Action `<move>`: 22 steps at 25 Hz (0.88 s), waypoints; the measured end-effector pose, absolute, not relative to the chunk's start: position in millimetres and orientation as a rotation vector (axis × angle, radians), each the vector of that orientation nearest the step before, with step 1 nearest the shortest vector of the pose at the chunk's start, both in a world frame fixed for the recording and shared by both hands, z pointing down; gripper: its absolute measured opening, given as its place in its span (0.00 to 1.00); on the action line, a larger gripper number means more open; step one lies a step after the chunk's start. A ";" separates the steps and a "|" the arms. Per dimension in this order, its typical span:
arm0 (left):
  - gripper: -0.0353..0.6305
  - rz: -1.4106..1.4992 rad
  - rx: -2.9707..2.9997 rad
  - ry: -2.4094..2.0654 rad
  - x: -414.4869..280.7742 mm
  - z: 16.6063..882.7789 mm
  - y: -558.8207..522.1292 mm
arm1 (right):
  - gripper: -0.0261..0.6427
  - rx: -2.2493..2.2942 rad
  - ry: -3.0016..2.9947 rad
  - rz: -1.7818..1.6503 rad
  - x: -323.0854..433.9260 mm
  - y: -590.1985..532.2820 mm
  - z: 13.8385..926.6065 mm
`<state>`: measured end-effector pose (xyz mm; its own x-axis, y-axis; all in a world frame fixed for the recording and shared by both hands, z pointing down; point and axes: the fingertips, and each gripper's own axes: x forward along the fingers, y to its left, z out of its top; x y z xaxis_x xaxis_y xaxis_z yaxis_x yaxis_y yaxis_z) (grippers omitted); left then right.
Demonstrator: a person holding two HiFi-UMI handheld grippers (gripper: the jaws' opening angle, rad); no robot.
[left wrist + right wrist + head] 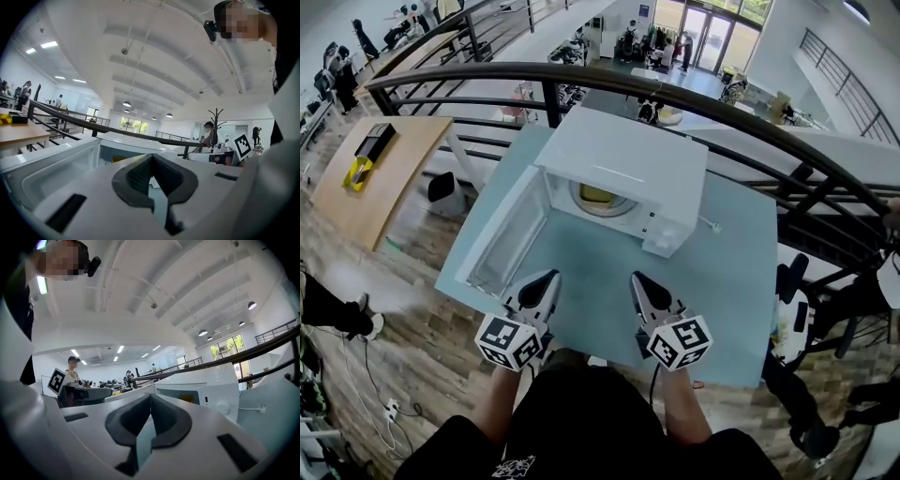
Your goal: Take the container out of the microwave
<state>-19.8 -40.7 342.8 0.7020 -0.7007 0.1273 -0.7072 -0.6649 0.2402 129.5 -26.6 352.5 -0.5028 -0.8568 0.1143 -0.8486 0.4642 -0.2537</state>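
Both pairs of jaws are pressed together with nothing between them, on the left gripper [151, 157] and the right gripper [150, 396] alike, held low over the near edge of the table [600, 267]; the yellow container [598, 195] sits well back inside the microwave [628, 150], whose door [508, 239] stands wide open to the left; to reach well, I judge one gripper should part its jaws before entering the cavity, go in level and clear of the door, and close on the container's rim rather than nudging it deeper
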 end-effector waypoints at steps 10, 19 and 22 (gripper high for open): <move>0.06 0.055 2.630 -1.145 -18.9 352.8 -65.6 | 0.05 -1.534 2.722 -0.439 114.4 -52.2 366.3; 0.06 0.075 2.601 -1.121 -22.3 375.0 -108.9 | 0.05 -1.633 2.803 -0.391 95.8 -102.3 391.0; 0.06 0.087 2.595 -1.126 -23.8 382.9 -127.2 | 0.05 -1.669 2.834 -0.373 90.8 -120.0 402.4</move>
<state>-23.8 -127.2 382.9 0.6891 -0.7027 0.1773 -0.7216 -0.6428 0.2570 90.8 -120.0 402.4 -0.4810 -0.8383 0.2565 -0.8761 0.4700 -0.1069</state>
